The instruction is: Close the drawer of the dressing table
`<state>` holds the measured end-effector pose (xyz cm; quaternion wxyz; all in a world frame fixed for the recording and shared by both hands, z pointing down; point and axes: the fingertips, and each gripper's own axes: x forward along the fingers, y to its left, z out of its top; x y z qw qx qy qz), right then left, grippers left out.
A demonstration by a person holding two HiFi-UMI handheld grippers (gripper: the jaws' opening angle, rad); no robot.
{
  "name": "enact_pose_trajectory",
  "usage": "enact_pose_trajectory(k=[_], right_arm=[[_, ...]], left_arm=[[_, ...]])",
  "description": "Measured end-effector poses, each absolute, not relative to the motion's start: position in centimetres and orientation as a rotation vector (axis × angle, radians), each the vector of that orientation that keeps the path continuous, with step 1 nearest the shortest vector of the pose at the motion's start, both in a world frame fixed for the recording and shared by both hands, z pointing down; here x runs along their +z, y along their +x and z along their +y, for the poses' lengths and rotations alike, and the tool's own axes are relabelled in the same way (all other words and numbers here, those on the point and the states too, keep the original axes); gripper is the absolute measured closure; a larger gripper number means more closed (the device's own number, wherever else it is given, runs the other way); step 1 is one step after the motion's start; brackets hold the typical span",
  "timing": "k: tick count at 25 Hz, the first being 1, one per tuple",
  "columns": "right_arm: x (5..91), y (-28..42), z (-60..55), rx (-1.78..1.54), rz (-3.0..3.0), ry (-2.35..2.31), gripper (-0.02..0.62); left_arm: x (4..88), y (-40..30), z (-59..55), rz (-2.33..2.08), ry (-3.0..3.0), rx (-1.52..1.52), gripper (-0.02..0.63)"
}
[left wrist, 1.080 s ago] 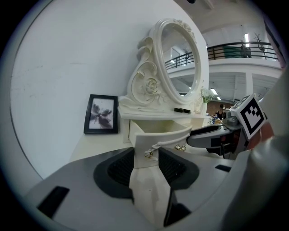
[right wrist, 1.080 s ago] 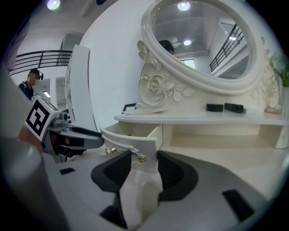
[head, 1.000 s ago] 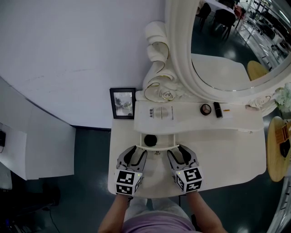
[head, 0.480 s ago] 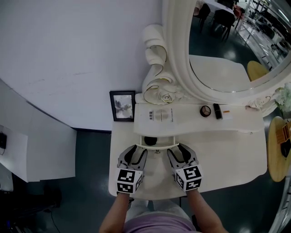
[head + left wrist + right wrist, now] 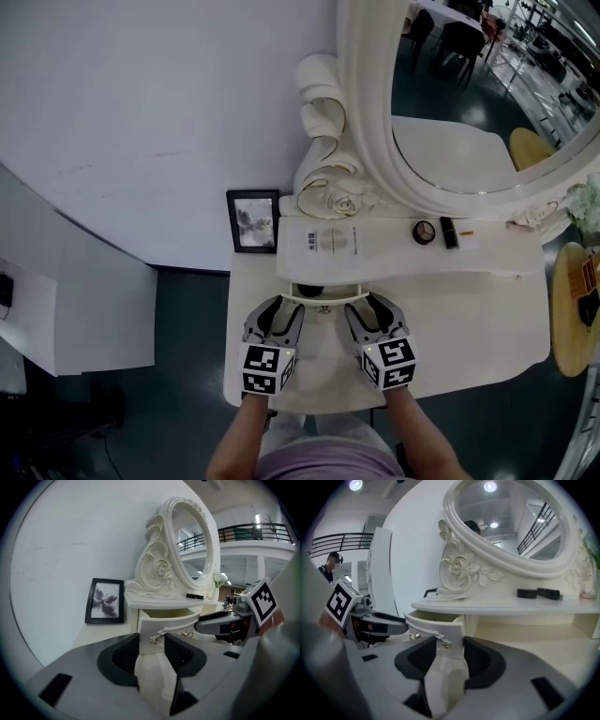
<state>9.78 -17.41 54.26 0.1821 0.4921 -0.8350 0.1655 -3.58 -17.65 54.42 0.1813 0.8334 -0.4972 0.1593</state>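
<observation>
Your left gripper (image 5: pixel 279 315) and right gripper (image 5: pixel 366 314) both have jaws released. Each has one end of the partly open drawer (image 5: pixel 326 297) front between them, over the desk (image 5: pixel 469 314).

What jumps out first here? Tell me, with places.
The ornate white mirror towers over the dressing table's back, a black-framed picture to its left. Below, the small drawer stands partly open under the shelf, with the left gripper and right gripper, jaws apart, at the ends of its front.
</observation>
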Motion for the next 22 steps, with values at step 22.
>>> enact_pose_trajectory(k=[22], right_arm=[[54.1,9.8,-20.1,0.474,-2.368,1.410,0.407]], left_arm=[[54.2,-3.6,-20.5,-1.420,2.351,0.451,0.437]])
